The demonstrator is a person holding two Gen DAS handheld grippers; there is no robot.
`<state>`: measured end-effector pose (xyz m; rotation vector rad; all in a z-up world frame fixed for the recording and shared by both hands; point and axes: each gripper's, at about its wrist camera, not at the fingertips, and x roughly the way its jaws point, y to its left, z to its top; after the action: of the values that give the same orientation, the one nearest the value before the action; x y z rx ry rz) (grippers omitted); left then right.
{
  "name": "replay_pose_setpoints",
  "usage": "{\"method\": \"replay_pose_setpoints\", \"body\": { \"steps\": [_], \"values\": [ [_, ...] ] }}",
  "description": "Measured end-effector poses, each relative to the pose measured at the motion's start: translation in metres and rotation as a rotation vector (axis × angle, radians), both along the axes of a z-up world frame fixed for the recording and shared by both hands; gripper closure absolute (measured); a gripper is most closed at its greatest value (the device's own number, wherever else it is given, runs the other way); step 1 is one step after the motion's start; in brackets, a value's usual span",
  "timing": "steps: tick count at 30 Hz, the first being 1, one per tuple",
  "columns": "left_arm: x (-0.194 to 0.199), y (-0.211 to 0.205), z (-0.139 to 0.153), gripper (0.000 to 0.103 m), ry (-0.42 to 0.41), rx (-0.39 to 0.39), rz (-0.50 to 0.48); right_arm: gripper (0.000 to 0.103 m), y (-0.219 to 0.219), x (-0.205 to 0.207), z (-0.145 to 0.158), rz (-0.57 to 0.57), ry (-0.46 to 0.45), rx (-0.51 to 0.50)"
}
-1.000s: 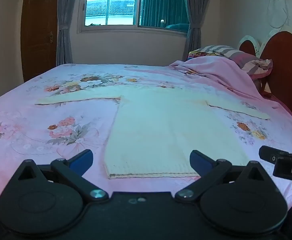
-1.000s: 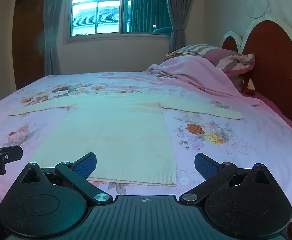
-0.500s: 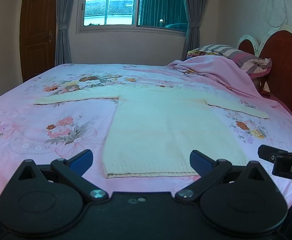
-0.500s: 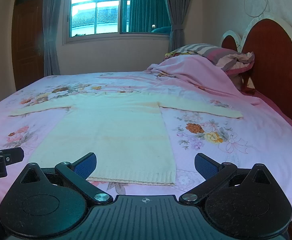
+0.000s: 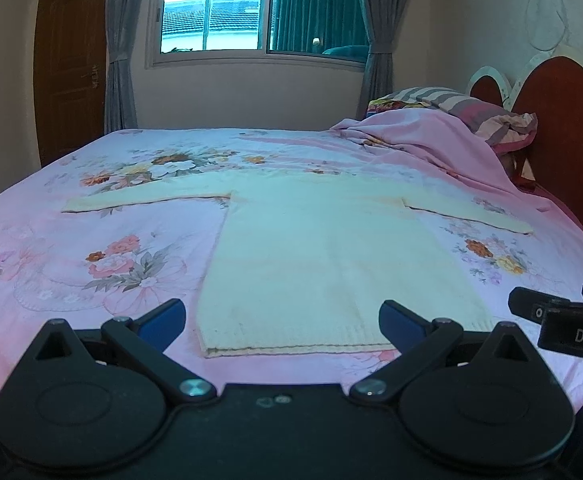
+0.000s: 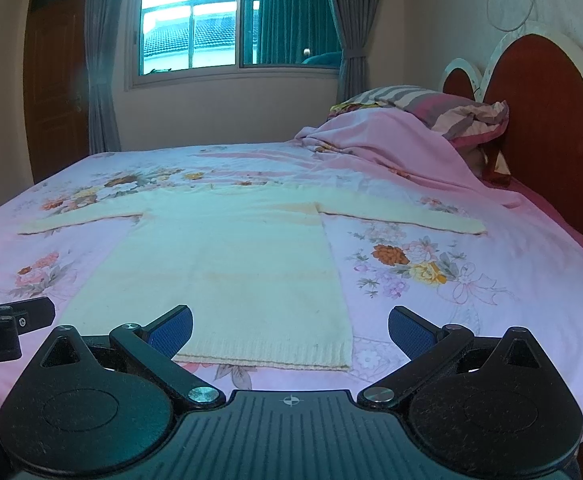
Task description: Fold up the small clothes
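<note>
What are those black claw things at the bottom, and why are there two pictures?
Those are two grabbers that a person holds, one in each hand. Each has a small camera looking out along its fingers, so you get two pictures of one room. The left gripper and the right gripper are both open and hold nothing. In front of them a pale yellow sweater lies flat on a flowery pink bed, sleeves spread out, ready for folding. A rumpled blanket is heaped near the headboard.

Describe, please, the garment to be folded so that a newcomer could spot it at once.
On the bed, with its pink floral sheet, a pale yellow knit sweater lies flat near the front edge, both sleeves spread sideways. It is the only plain, unpatterned cloth there, unlike the rumpled pink blanket by the headboard.
</note>
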<state>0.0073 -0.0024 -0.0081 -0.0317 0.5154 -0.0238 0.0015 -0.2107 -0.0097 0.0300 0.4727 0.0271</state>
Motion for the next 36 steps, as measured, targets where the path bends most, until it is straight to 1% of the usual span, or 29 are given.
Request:
{"method": "replay_pose_setpoints", "body": {
  "steps": [16,36],
  "values": [
    [0.0001,0.0006,0.0017,0.001,-0.004,0.007,-0.014,0.000,-0.0003,0.0000,0.0001,0.003,-0.004,0.003],
    [0.0015,-0.0009,0.0011,0.001,-0.003,0.006,-0.010,0.000,-0.0008,0.0017,0.0032,0.002,-0.002,0.009]
  ]
}}
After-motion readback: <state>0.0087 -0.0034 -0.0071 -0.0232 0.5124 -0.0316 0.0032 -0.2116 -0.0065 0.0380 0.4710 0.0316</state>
